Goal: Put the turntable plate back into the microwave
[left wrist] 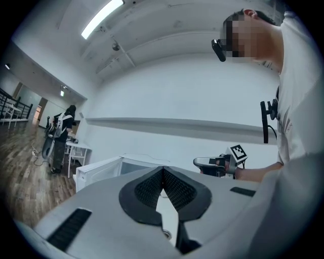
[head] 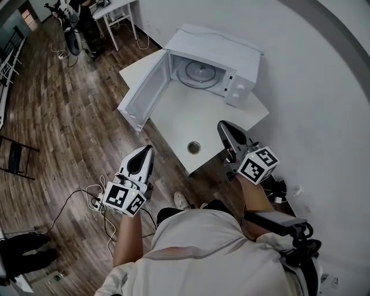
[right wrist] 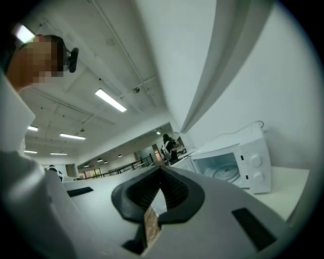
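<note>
A white square table (head: 231, 124) stands beside a pale wall (head: 312, 81) on a dark wood-plank floor (head: 63, 115). A round metal-rimmed hole (head: 193, 147) sits near the table's nearest corner. A white power strip (head: 93, 201) with thin black cables (head: 60, 211) lies on the floor. Far off, a person in dark clothes (head: 78, 26) stands beside a second white table (head: 118, 10).

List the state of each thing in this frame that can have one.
Microwave door: swung wide open.
Turntable plate: lying flat inside the microwave.
Left gripper: jaws together, nothing held.
Right gripper: jaws together, nothing held.
</note>
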`<state>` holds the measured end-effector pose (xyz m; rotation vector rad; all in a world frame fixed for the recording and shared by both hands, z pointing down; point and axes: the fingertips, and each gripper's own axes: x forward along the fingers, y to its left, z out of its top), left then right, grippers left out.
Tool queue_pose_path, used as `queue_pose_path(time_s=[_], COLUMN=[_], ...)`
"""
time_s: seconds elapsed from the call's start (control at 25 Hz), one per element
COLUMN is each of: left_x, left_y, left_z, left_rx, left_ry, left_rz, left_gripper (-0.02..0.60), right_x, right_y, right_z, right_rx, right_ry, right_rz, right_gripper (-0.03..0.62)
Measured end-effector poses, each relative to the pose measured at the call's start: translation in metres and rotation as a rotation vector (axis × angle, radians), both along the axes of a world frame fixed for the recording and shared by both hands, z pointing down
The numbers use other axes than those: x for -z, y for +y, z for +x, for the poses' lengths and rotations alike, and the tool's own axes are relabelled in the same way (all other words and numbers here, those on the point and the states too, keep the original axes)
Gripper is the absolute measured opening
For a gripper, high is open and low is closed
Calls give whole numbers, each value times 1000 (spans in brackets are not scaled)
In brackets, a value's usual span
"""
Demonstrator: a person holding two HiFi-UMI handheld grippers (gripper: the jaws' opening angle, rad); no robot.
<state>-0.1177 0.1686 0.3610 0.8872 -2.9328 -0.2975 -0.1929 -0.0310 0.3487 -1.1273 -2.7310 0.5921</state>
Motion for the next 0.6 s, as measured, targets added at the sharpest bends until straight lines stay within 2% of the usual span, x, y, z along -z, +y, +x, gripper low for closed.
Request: queue_pose_path(time_s=[0.2,0.6], left_x=[10,35], left_y=[-27,-87], left_z=[16,64], left_rx=[-4,18], left_ry=[-12,-40], left_rz=[-14,-54], left_gripper=[11,11], right_x=[7,38], right_y=[-34,-89], right_z=[28,88], right_rx=[-20,-58], right_ry=[-22,-172], right_rz=[29,191], right_gripper=[6,6])
